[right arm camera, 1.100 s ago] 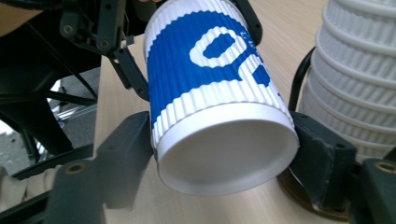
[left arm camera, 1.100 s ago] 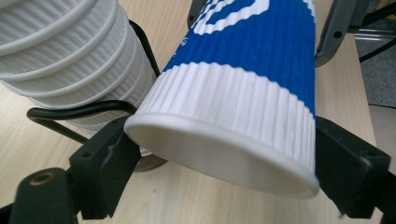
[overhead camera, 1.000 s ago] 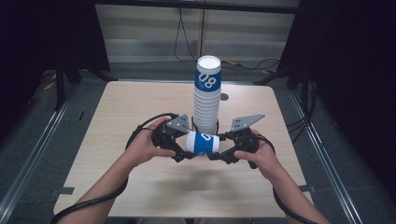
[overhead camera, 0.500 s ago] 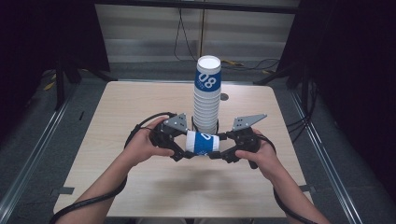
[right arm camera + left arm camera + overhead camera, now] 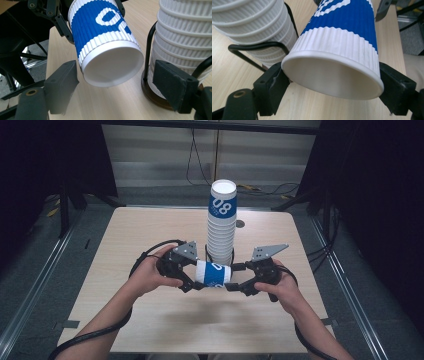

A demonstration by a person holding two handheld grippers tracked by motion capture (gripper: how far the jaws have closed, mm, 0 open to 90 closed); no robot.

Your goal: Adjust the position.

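Note:
A ribbed white paper cup with a blue band [image 5: 212,273] lies level in the air between my two grippers, just in front of a tall stack of the same cups [image 5: 221,227]. My left gripper [image 5: 196,281] is shut on the cup's open rim [image 5: 342,37]; its jaws have just been closing on it. My right gripper [image 5: 231,279] stands open around the cup's base end [image 5: 100,37]. Its jaws have just been opening, with a gap at the right pad.
The stack [image 5: 185,37] stands in a black wire holder [image 5: 148,50] on a brown base, close to the right of my right gripper's jaws. The wooden table [image 5: 150,235] has dark floor and rails around it. A small dark disc [image 5: 240,224] lies behind the stack.

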